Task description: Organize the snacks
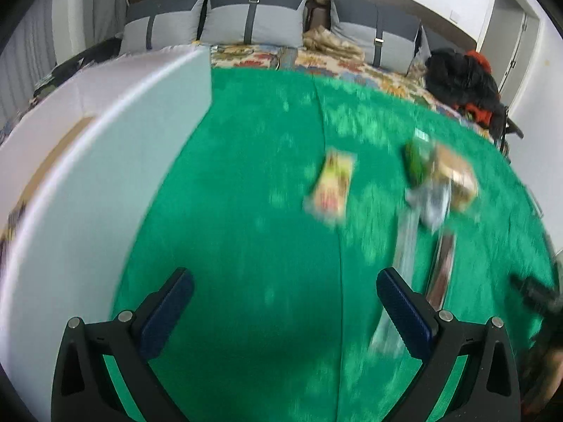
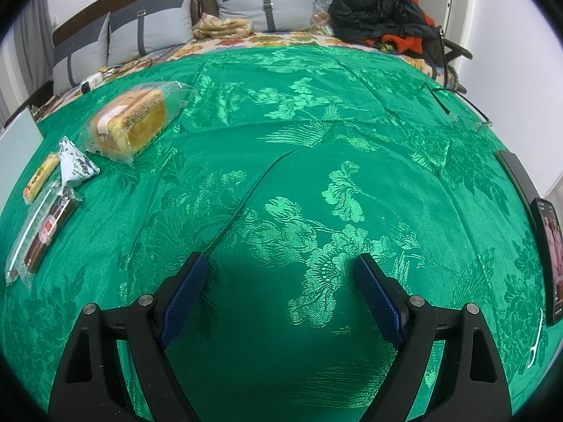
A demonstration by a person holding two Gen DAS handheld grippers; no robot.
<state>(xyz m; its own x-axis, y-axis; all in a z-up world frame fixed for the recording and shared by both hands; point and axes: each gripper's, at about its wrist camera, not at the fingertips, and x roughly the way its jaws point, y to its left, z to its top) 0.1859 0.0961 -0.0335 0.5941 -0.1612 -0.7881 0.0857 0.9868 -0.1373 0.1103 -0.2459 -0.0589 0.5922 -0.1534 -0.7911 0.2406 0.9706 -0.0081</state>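
Snacks lie on a green patterned cloth (image 2: 316, 183). In the right wrist view a wrapped yellow cake (image 2: 132, 121) lies at the left, with a small white packet (image 2: 75, 167), a yellow bar (image 2: 40, 176) and a long brown bar in clear wrap (image 2: 45, 232) nearer the left edge. My right gripper (image 2: 281, 270) is open and empty over bare cloth. The left wrist view is blurred: a yellow packet (image 1: 332, 184), the cake (image 1: 454, 176), a green packet (image 1: 415, 161) and the long bars (image 1: 440, 267) show. My left gripper (image 1: 285, 285) is open and empty.
A large white box (image 1: 105, 161) stands at the left of the cloth. Grey pillows (image 2: 147, 31) and a pile of black and red clothes (image 2: 380, 14) lie at the back. A phone (image 2: 550, 256) and glasses (image 2: 457, 109) lie at the right.
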